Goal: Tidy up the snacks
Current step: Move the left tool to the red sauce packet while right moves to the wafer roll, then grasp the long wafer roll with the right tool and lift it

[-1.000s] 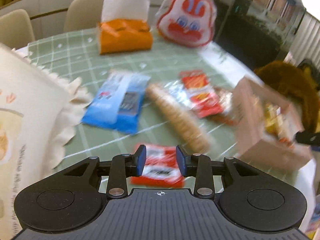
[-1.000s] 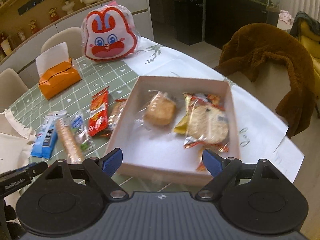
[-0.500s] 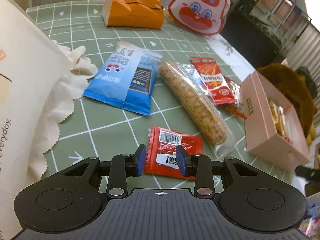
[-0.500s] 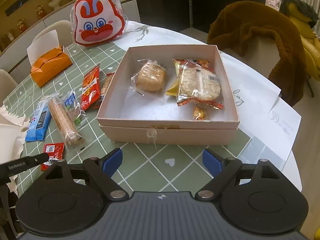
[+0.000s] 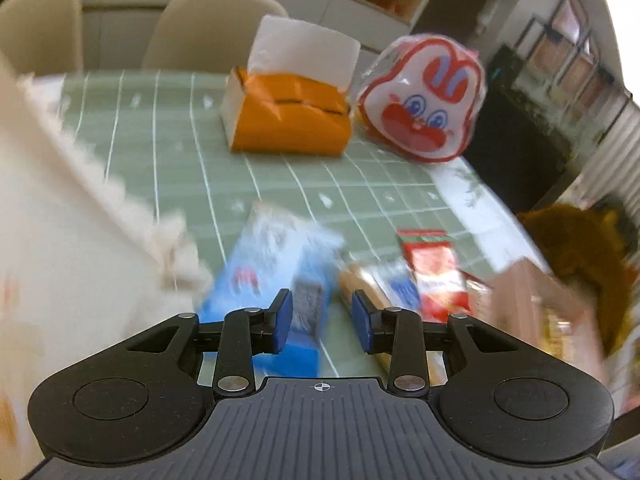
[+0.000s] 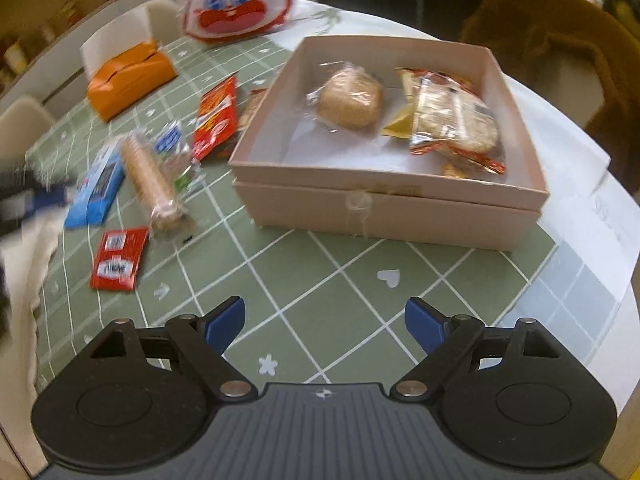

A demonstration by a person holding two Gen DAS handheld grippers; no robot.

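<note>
Meanwhile, my left claw (image 5: 322,318) has swung up off the small red packet (image 6: 119,259) it was poised over half a second ago; that packet has dropped out of the left view, which is smeared with motion. The jaws stand part-way apart with nothing between them. Beyond the tips lie the blue packet (image 5: 276,276) and the long biscuit sleeve (image 5: 366,284). The red packet lies flat on the green bench (image 6: 320,288), untouched, so no pick was made; my guess is a change of target, though the blur makes that uncertain.

Right claw (image 6: 324,320) is spread wide and empty, hanging low over bare bench just short of the pink box (image 6: 384,208), nearer to it than a second ago.

Box contents: a wrapped round bun (image 6: 348,98) left of centre, a clear-wrapped cracker pack (image 6: 454,124) to its right, a yellow piece between them. Front-left floor is free.

Outside the box: tall red packet (image 6: 216,118) beside its left wall.
</note>
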